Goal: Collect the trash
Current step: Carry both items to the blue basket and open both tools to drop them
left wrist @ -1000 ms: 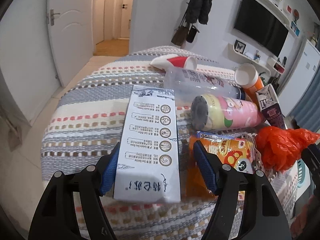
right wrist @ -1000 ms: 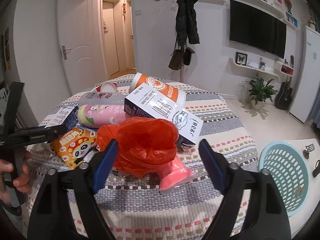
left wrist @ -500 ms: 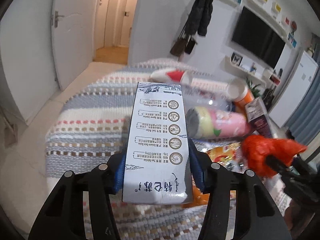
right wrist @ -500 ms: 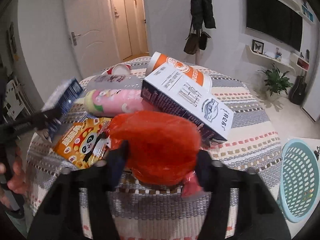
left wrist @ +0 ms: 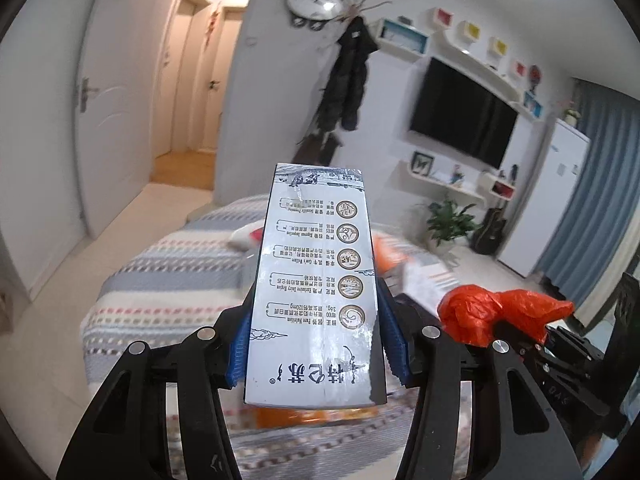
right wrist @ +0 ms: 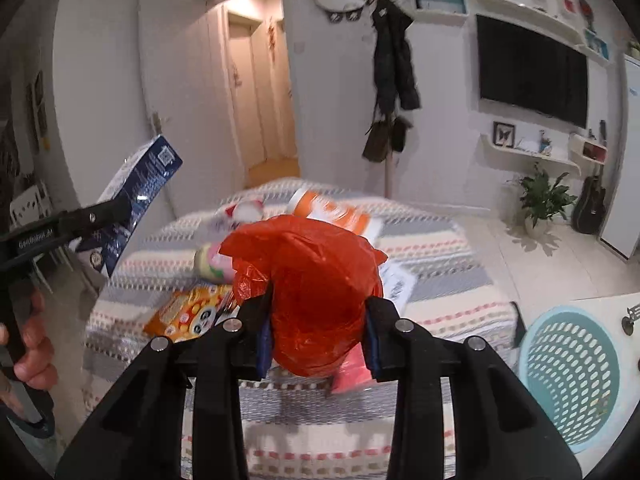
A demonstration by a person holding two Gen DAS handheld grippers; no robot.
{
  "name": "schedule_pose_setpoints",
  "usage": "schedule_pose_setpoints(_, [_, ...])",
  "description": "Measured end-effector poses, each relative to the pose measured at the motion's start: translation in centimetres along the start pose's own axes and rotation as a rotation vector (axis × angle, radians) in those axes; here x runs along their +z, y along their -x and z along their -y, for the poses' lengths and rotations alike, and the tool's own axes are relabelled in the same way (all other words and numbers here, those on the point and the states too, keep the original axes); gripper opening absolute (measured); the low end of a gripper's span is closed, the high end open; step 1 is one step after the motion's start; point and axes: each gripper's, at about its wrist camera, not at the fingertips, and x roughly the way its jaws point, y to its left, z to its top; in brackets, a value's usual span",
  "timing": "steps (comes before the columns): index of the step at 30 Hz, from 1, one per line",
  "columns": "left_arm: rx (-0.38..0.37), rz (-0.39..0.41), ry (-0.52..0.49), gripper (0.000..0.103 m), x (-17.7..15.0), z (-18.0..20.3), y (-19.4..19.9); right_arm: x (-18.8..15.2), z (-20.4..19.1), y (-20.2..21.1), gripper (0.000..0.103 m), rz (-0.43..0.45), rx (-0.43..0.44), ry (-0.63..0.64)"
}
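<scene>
Pinching a milk carton, left hand-held gripper, right hand-held gripper just closing, clamped on red plastic bag, basket at four o'clock.

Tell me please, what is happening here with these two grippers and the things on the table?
A person is clearing trash from a table with a striped cloth. The left gripper is shut on a milk carton, lifted above the table. The right gripper has just been closing and squeezes a red plastic bag. A snack packet, a pink bottle and an orange cup lie on the cloth. A blue basket waits at the right.
</scene>
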Motion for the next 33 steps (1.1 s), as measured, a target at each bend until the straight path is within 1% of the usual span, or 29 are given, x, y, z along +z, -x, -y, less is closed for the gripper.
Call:
schedule_pose_setpoints(2, [-0.028,0.013,-0.016,0.052,0.2,1.6,0.2,0.5,1.2,1.3,0.032,0.03,-0.019,-0.019])
schedule_pose_setpoints(6, [-0.078,0.021,-0.058,0.052,0.1,5.1,0.1,0.9,3.9,3.0,0.032,0.06,-0.058,-0.054])
schedule_pose_setpoints(10, [-0.124,0.003,-0.082,0.052,-0.6,8.1,-0.7,0.7,6.8,4.5,0.032,0.084,-0.131,-0.085])
schedule_pose_setpoints(14, [-0.178,-0.019,-0.111,0.052,-1.3,11.2,-1.7,0.2,10.6,6.2,0.032,0.107,-0.213,-0.135])
schedule_pose_setpoints(18, [-0.266,-0.059,-0.146,0.052,-2.2,15.9,-3.8,-1.2,14.9,7.7,0.032,0.112,-0.297,-0.202])
schedule_pose_setpoints(20, [-0.303,-0.085,-0.162,0.052,-2.9,17.7,-4.8,-2.1,17.0,8.2,0.032,0.106,-0.335,-0.241])
schedule_pose_setpoints(22, [-0.349,-0.131,-0.182,0.052,-4.1,20.2,-6.3,-3.2,19.5,8.7,0.032,0.09,-0.376,-0.291])
schedule_pose_setpoints(27, [-0.431,-0.233,-0.247,0.052,-6.8,26.2,-10.5,-6.5,25.2,9.0,0.032,0.034,-0.458,-0.417])
schedule_pose_setpoints(29, [-0.448,-0.274,-0.28,0.052,-7.9,28.6,-12.3,-7.8,27.6,8.8,0.032,-0.001,-0.484,-0.465])
schedule_pose_setpoints(32, [-0.455,-0.317,-0.308,0.052,-8.8,30.6,-14.7,-9.8,30.2,8.3,0.032,-0.06,-0.511,-0.514])
schedule_pose_setpoints(33, [-0.46,-0.343,-0.31,0.052,-9.3,31.3,-15.6,-10.6,30.9,8.0,0.032,-0.084,-0.515,-0.528])
